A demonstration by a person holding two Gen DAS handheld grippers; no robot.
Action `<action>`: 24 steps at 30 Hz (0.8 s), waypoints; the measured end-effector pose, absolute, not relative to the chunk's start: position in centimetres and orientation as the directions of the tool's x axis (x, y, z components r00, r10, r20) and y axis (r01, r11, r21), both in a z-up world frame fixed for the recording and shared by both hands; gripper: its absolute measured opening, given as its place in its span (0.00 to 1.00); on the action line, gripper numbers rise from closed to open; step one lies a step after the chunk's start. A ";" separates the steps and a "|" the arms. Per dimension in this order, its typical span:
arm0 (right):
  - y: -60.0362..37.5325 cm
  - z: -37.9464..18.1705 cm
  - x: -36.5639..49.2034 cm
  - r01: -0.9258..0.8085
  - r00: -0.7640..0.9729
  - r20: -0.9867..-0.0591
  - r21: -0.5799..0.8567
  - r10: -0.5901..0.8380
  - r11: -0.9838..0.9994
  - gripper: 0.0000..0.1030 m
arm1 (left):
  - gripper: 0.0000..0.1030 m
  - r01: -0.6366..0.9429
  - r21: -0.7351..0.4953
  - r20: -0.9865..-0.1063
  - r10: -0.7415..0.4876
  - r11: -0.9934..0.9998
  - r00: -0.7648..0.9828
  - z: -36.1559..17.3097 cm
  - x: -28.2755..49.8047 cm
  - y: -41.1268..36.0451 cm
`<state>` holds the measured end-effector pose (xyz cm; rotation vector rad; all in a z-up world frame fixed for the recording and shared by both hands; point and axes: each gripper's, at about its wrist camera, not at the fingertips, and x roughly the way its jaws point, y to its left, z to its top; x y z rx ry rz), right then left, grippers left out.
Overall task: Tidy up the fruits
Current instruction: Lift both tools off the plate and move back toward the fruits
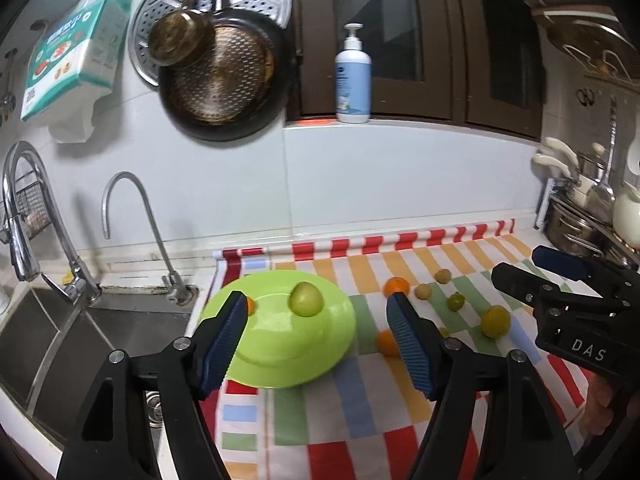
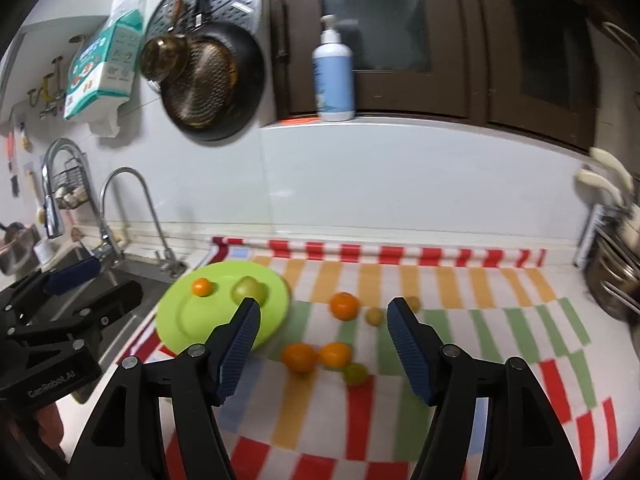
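On a kitchen surface covered by a striped cloth (image 1: 360,392), a lime-green plate (image 1: 280,360) beside the sink (image 1: 80,340) holds a green fruit (image 1: 306,299) and a small orange (image 2: 202,286), the latter fully visible only from the right wrist view. Other oranges (image 2: 343,305) and small green fruits (image 1: 495,321) lie scattered on the cloth to the plate's right. The left gripper (image 1: 318,344) hovers above the plate, spread and empty; the right gripper (image 2: 320,350) hangs over the loose fruit, likewise spread. Their bodies read "DAS" and "GenRobot.AI".
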<state>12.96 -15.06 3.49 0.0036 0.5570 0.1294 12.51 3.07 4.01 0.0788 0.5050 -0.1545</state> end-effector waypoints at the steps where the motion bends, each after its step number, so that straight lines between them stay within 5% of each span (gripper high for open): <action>1: -15.5 3.4 12.5 -0.115 0.840 -0.529 0.042 0.120 0.992 0.65 | 0.70 0.175 0.041 -0.485 -0.133 0.984 0.864 3.8 12.2 2.6; 10: -18.9 2.3 9.9 -0.014 0.858 -0.514 -0.044 -0.011 0.999 0.65 | 0.70 0.221 0.032 -0.490 -0.177 0.975 0.853 1.8 11.7 -0.3; 24: -22.9 -3.0 12.5 0.112 0.787 -0.616 0.071 -0.045 0.991 0.65 | 0.70 0.238 0.043 -0.587 -0.169 0.970 0.792 -3.6 15.5 -3.0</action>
